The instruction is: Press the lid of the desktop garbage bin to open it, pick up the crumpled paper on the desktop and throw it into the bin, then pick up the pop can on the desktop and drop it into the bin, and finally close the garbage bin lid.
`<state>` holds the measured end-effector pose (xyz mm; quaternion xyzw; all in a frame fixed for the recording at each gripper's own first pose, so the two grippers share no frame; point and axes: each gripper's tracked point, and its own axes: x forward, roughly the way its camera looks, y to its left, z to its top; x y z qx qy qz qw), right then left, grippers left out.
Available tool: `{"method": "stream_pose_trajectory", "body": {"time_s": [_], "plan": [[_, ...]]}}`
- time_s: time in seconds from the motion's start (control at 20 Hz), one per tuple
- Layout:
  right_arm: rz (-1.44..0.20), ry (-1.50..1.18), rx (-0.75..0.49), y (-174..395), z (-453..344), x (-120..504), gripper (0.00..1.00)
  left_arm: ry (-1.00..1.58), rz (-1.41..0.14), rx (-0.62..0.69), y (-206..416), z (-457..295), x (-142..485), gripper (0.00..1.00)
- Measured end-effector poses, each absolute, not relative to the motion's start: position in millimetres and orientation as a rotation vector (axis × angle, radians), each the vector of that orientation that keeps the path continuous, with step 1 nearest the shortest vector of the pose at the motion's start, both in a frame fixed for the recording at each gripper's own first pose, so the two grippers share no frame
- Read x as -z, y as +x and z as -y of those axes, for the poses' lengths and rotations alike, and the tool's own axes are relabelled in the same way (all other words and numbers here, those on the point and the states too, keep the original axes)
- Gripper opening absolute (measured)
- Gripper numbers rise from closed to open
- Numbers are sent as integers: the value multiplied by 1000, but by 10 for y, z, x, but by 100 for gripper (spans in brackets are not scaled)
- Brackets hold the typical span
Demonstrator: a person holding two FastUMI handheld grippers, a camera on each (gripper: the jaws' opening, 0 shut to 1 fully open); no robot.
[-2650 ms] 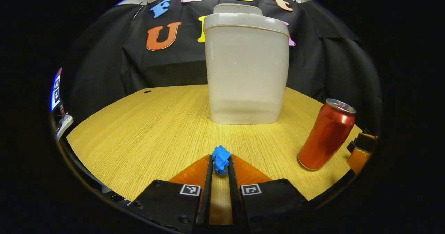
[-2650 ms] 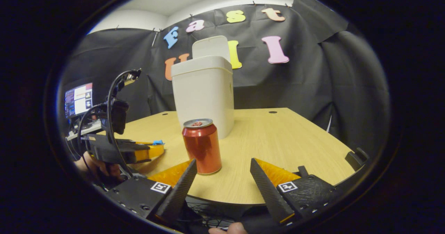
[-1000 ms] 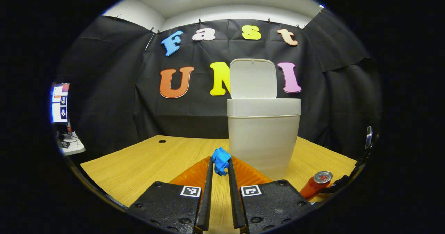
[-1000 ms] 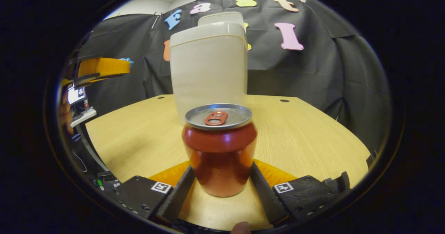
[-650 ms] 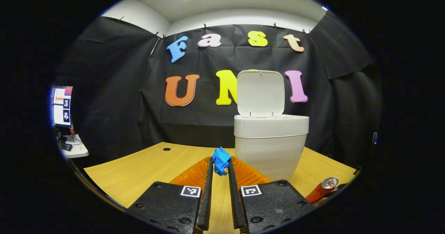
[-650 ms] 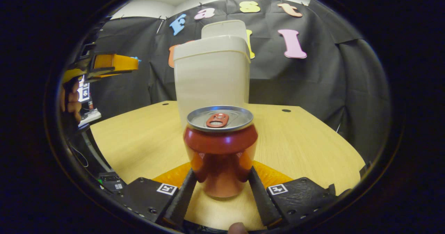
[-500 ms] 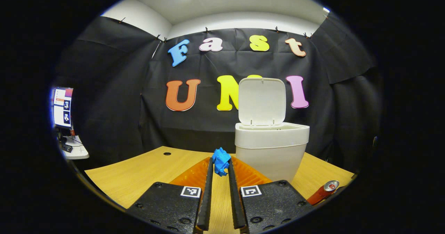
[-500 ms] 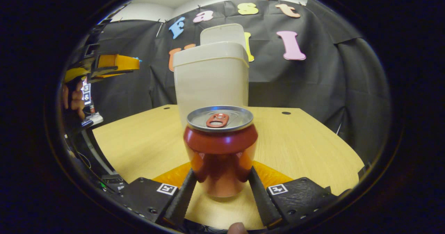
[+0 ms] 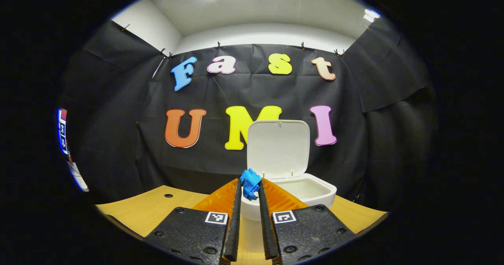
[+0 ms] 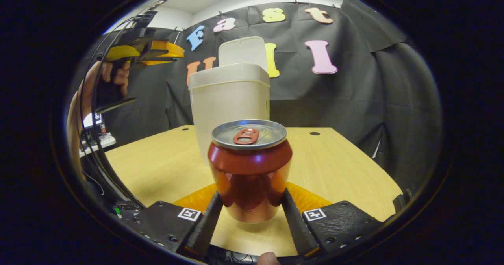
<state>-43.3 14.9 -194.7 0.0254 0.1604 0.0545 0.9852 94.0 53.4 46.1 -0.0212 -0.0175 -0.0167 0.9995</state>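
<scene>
Your left gripper (image 9: 249, 188) clamps the blue crumpled paper (image 9: 250, 181) at lower centre of the left gripper view — just in front of the open bin (image 9: 311, 189), lid (image 9: 278, 149) upright. Your right gripper (image 10: 251, 210) pinches the red can (image 10: 249, 170) at centre of the right gripper view, above the table (image 10: 338, 166).

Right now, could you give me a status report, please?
Left tongs shut on blue paper, above open bin. Right tongs shut on can.

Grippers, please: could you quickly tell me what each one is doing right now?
Left gripper: shut on the crumpled paper.
Right gripper: shut on the pop can.
</scene>
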Motion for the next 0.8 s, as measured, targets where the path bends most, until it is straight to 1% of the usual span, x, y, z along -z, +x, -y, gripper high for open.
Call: {"method": "stream_pose_trajectory", "body": {"time_s": [0.1,0.15,0.2,0.25,0.3,0.4,0.5,0.8], "plan": [[-309,52,-85,-474,-69,1915,79,-36,31,82,1199,-406,-567,27],[-308,62,-71,-495,-30,1917,79,-33,8,112,1434,-333,-560,23],[-308,68,-65,-501,-22,1904,80,-40,-12,124,1545,-303,-524,27],[-307,71,-55,-508,5,1903,79,-49,-41,129,1663,-285,-451,27],[-304,71,-46,-522,38,1905,79,-46,-67,127,1740,-284,-381,30],[-299,77,-37,-587,107,1913,79,-28,-108,124,1853,-285,-264,36],[-306,92,-34,-588,122,1948,80,-22,-128,128,1931,-260,-220,40],[-317,111,-42,-598,115,1985,79,-9,-147,121,1968,-299,-174,44]]}}
